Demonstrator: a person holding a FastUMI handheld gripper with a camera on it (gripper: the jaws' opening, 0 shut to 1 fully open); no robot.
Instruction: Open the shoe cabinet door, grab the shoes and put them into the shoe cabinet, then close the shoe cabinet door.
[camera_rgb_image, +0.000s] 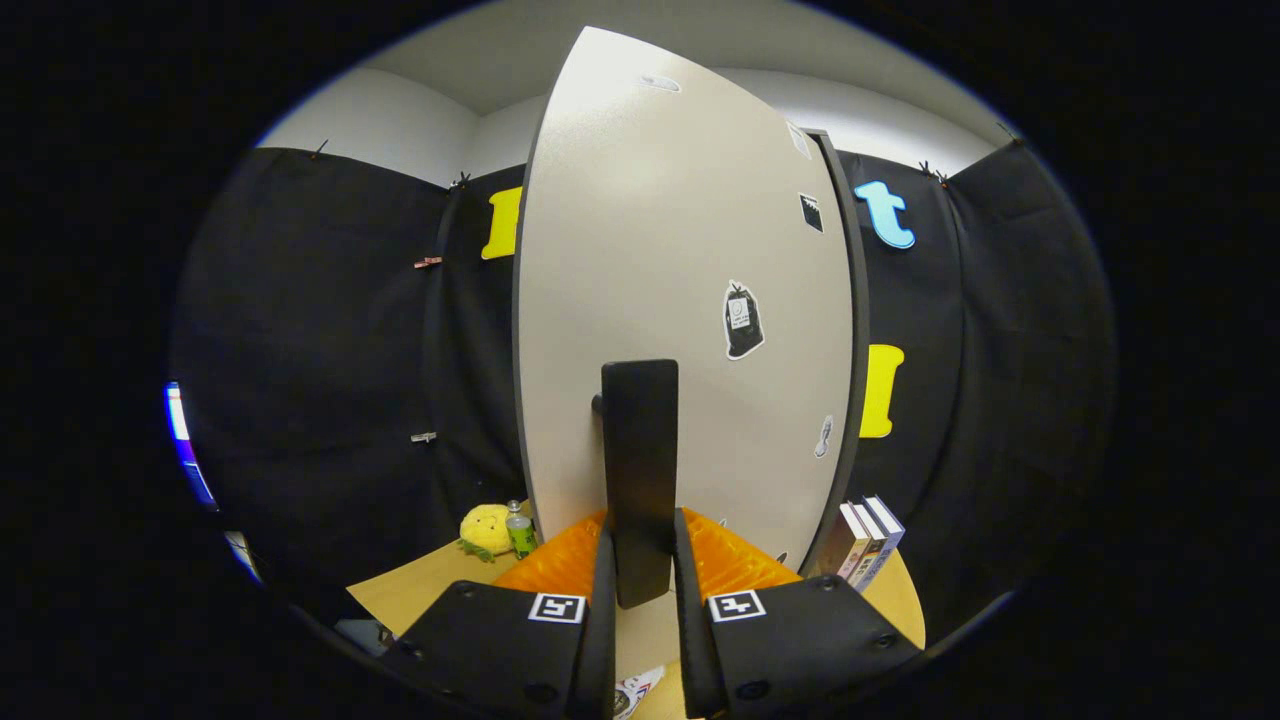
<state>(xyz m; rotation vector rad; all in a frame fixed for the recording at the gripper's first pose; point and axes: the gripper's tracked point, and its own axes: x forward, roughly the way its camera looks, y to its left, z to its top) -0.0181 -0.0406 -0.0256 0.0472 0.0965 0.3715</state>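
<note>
The shoe cabinet's pale grey door (680, 260) stands tall right in front of me, with several small stickers on its face. Its long black handle (640, 450) runs upright down the door, and my gripper (640, 560) is shut on the lower part of that handle, one finger on each side. The door's dark edge (850, 330) shows on the right. Part of a shoe (635, 690) peeks out on the table below the fingers.
The cabinet rests on a light wooden table (420, 590). A yellow plush toy (485, 528) and a small green bottle (519, 530) sit to the left of the door. Several books (865, 545) stand to its right.
</note>
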